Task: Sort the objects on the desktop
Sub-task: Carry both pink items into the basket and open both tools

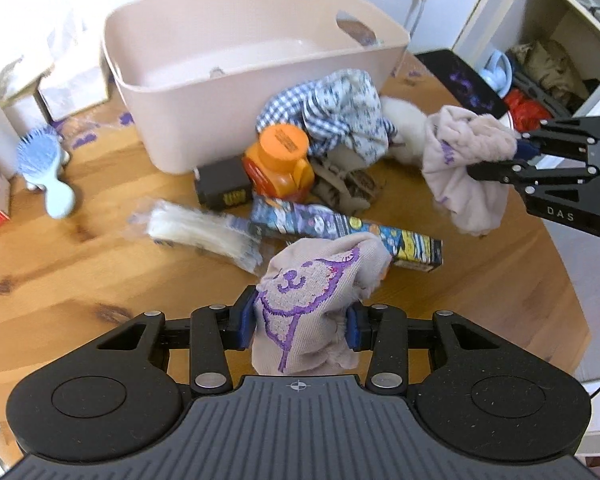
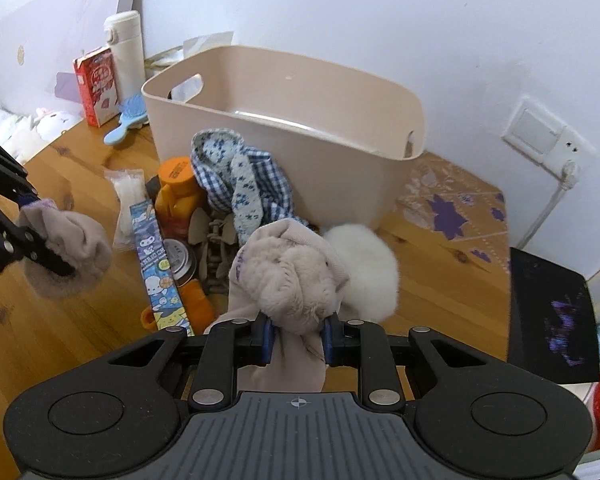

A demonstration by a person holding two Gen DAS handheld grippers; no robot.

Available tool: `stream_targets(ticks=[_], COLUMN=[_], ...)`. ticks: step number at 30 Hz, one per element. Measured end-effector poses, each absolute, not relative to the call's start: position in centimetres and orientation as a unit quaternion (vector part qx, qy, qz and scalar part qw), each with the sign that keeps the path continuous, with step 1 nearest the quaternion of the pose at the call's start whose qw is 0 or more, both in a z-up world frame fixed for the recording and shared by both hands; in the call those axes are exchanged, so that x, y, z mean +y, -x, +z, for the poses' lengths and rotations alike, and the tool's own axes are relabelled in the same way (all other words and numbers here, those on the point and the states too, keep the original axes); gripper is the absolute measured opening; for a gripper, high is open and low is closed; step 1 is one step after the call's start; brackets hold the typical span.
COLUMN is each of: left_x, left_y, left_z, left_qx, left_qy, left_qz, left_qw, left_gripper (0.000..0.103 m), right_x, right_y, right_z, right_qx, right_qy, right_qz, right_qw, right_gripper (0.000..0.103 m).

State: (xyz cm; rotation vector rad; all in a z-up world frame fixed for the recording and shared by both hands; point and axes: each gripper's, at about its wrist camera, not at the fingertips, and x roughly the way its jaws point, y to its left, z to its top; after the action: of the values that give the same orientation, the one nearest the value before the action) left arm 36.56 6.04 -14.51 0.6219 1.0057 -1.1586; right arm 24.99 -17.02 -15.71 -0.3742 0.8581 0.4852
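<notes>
Tools (image 1: pixel 300 322) before cluttered bin (image 1: pixel 236 76)

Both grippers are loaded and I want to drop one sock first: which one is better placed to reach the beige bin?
Probably the right gripper. Its sock hangs close to the beige bin, past the clothes pile; the left gripper holds its sock back behind the clutter, farther off.
</notes>
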Motion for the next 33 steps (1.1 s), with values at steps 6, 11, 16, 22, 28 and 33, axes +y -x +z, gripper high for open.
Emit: stream_targets(ticks=[6,11,16,22,28,33], left_x=[5.9,5.1,3.8,1.7,-1.1,-3.7], left_y=[-37.6,-38.6,-40.0,-41.7,-42.9,-43.7], left_z=[-11.8,-9.5,-7.1,-4.9,-4.5,-5.7], left_qx=[0.422,0.397,0.373,0.351,0.342,0.349], left_qy=[-0.268,-0.258,-0.243,-0.229,-0.228,-0.230], left_qz=[-0.517,-0.520,-0.519,-0.513,-0.501,-0.482], left_qw=[0.695,0.711,0.730,0.749,0.761,0.770], left_gripper=[0.043,0.043,0.043,0.043,0.043,0.043], right_x=[-17.5,-17.8,-17.5,-17.2,-16.5,-15.7], right_y=[-25.1,-25.8,-26.9,-28.6,-30.9,-33.0], right_z=[-13.7,-11.8,-10.1,-8.4,-7.3,-7.0], right_qx=[0.387,0.364,0.342,0.320,0.304,0.296], right_qy=[0.177,0.179,0.183,0.189,0.201,0.204], right_qz=[0.221,0.218,0.215,0.212,0.213,0.211], right_qw=[0.877,0.888,0.896,0.904,0.907,0.909], right_gripper=[0.021,0.021,0.021,0.021,0.021,0.021])
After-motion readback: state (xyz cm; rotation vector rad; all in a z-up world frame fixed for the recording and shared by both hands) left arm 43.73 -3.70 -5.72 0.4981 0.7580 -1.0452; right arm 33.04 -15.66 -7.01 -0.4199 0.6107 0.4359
